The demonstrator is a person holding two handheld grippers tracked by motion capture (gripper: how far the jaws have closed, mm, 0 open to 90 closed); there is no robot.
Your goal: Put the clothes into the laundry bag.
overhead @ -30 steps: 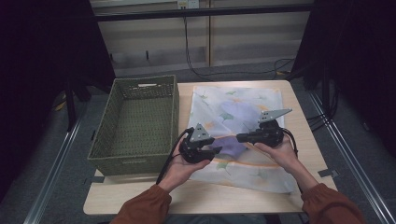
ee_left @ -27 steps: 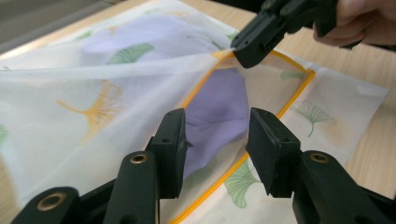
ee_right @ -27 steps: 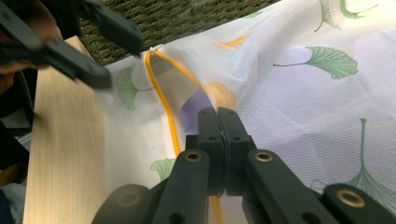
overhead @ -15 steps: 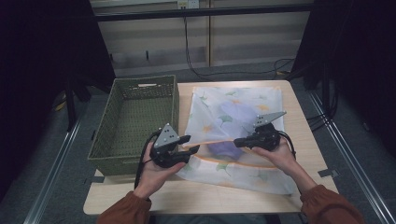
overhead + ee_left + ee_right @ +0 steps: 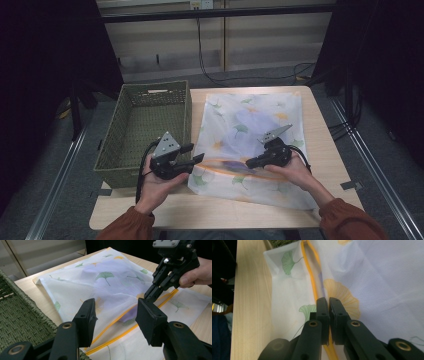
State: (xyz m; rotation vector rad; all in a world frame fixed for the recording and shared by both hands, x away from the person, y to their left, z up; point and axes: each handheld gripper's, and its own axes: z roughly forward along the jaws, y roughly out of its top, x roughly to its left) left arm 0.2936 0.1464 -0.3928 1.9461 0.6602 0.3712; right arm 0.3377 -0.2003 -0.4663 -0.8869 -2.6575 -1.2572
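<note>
A white mesh bag [image 5: 250, 125] printed with ginkgo leaves lies flat on the table, a purple garment [image 5: 252, 120] showing through it. Its orange zipper [image 5: 220, 162] runs along the near part. My left gripper [image 5: 194, 153] hovers at the bag's left edge beside the basket. Its jaws have just been opening and nothing is between them [image 5: 115, 305]. My right gripper [image 5: 248, 163] points down at the zipper line [image 5: 310, 277], jaws together [image 5: 328, 300]. Whether they pinch anything is hidden. The left gripper view also takes in the right gripper [image 5: 150, 293] over the bag [image 5: 75, 287].
A green woven basket [image 5: 187, 115] stands empty at the table's left, close to the left gripper [image 5: 20, 315]. Bare wood [image 5: 325, 150] borders the bag on the right and along the near edge [image 5: 249, 290]. Dark floor and cables lie beyond the table.
My left gripper has drawn away leftward from the right one, from the bag's middle to its left edge by the basket. The right gripper has sunk slightly toward the zipper.
</note>
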